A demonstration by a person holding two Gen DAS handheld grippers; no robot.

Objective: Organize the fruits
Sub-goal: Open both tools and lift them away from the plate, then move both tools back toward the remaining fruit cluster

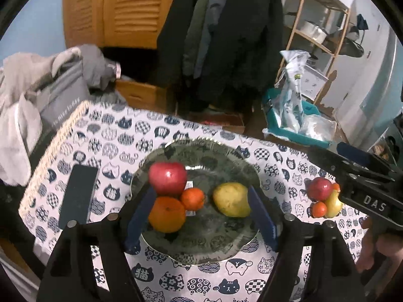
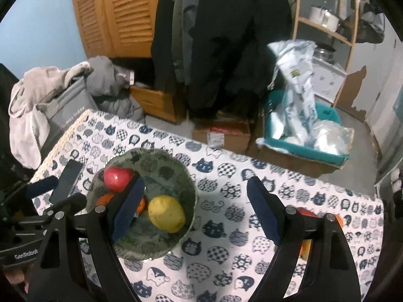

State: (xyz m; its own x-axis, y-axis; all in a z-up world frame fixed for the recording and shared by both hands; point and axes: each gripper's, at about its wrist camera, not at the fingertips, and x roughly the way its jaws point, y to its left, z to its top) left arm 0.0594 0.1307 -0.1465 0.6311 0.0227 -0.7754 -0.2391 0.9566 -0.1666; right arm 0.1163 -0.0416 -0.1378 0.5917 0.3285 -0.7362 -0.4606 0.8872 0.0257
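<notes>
Red apple (image 1: pixel 167 177), two oranges and a pear (image 1: pixel 231 199) sit on your plate (image 1: pixel 201 249). More fruit (image 1: pixel 323 197) waits on the cloth, to its right. Both your left gripper (image 1: pixel 200 216) and right gripper (image 2: pixel 195 209) are wide open, holding nothing. Go slowly and pick one fruit only.

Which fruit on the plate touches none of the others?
The yellow pear: it lies alone on the plate's right side, while the apple and two oranges cluster left.
</notes>
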